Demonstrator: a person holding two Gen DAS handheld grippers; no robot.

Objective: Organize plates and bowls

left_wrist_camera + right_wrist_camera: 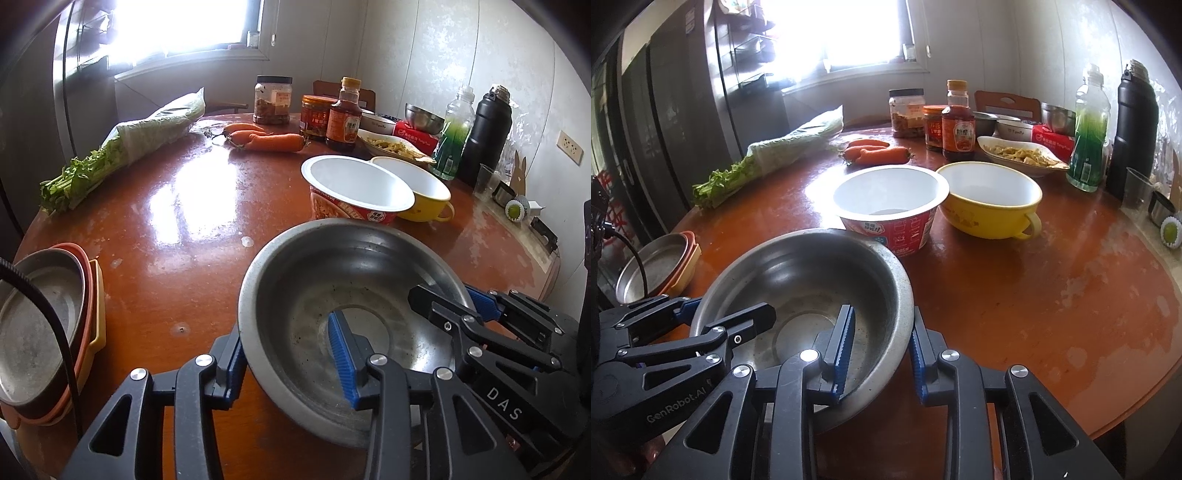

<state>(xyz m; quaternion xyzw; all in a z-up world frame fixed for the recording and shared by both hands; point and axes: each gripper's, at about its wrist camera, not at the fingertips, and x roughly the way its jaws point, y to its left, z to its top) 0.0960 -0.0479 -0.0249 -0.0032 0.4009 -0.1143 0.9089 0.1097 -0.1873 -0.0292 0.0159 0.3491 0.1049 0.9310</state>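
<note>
Both tongs straddle the rim of the steel bowl (332, 314) near the desk's (177, 221) front edge. The left tongs (288, 354) grip its left wall, one pad inside and one outside. The right tongs (881, 354) hold the right wall likewise (whether its pads press, I cannot tell). Behind stand a cup (892, 206) and a yellow bowl (990, 203); stacked plates (48, 325) lie at the left.

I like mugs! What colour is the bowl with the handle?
Yellow outside, white inside: the handled yellow bowl, clearest in the right wrist view.
</note>
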